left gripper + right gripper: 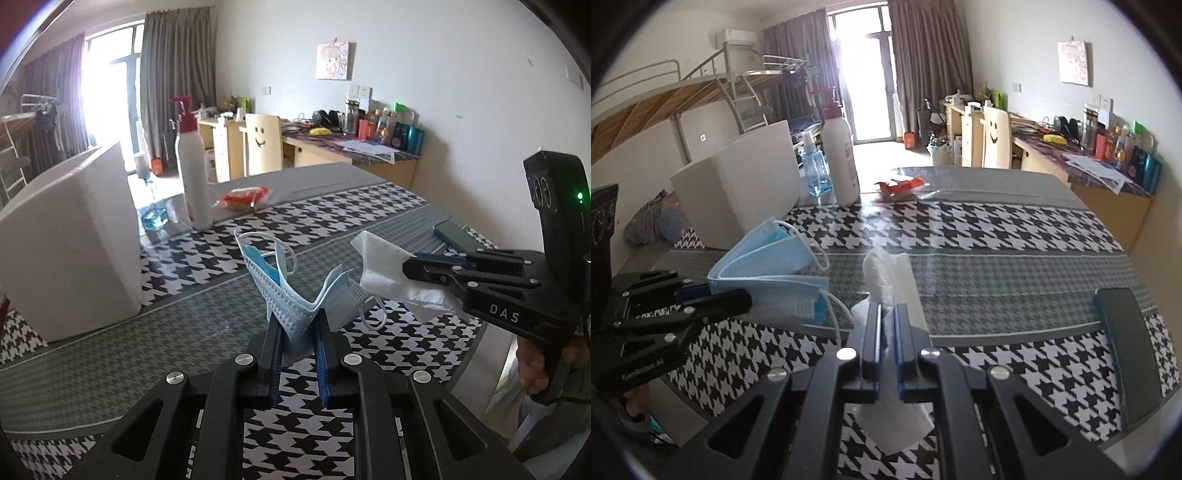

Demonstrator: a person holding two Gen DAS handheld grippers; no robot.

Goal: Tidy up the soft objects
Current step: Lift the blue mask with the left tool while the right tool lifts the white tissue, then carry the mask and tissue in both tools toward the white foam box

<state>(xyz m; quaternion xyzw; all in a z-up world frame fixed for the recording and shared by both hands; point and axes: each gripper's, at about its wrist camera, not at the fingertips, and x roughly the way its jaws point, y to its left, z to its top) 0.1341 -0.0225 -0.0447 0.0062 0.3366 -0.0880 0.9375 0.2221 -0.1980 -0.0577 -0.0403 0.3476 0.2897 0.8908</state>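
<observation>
My left gripper is shut on a bundle of light blue face masks, lifted off the houndstooth table; their ear loops dangle. Seen from the right wrist view, the same left gripper pinches the face masks from the left. My right gripper is shut on a crumpled white tissue, which sticks out ahead of the fingers and hangs below them. In the left wrist view the right gripper holds that tissue just right of the masks.
A white open box stands at the left. Behind it are a white pump bottle, a blue spray bottle and a red packet. A dark phone lies at the right edge. A desk and chair stand beyond.
</observation>
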